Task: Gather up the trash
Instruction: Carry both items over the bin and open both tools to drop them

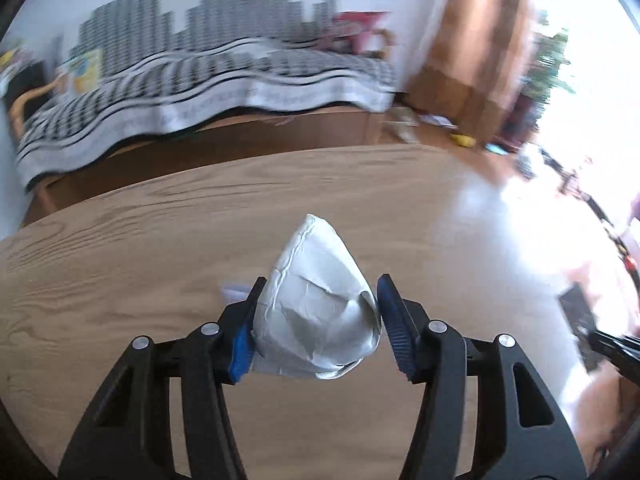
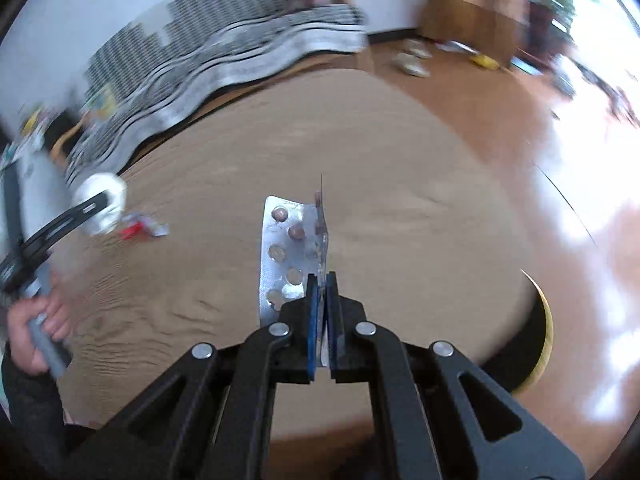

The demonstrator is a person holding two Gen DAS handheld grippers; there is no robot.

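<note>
- My left gripper point(image 1: 318, 312) clamps a crumpled white paper cup point(image 1: 318, 300) between its blue pads, held above the round light-wood table point(image 1: 120, 260).
- My right gripper point(image 2: 323, 300) is closed tight on a bent silver blister pack point(image 2: 284, 256), lifted over the tabletop.
- A red-and-silver wrapper point(image 2: 140, 230) lies on the table near the cup.

Matte black plastic left claw point(image 1: 318, 300) and right claw point(image 2: 323, 280): blue ribbed pads point(image 1: 394, 324), round silver pivot screws point(image 2: 280, 329), triangular cut-outs. Dark knit sleeve point(image 2: 28, 400) at far left.
</note>
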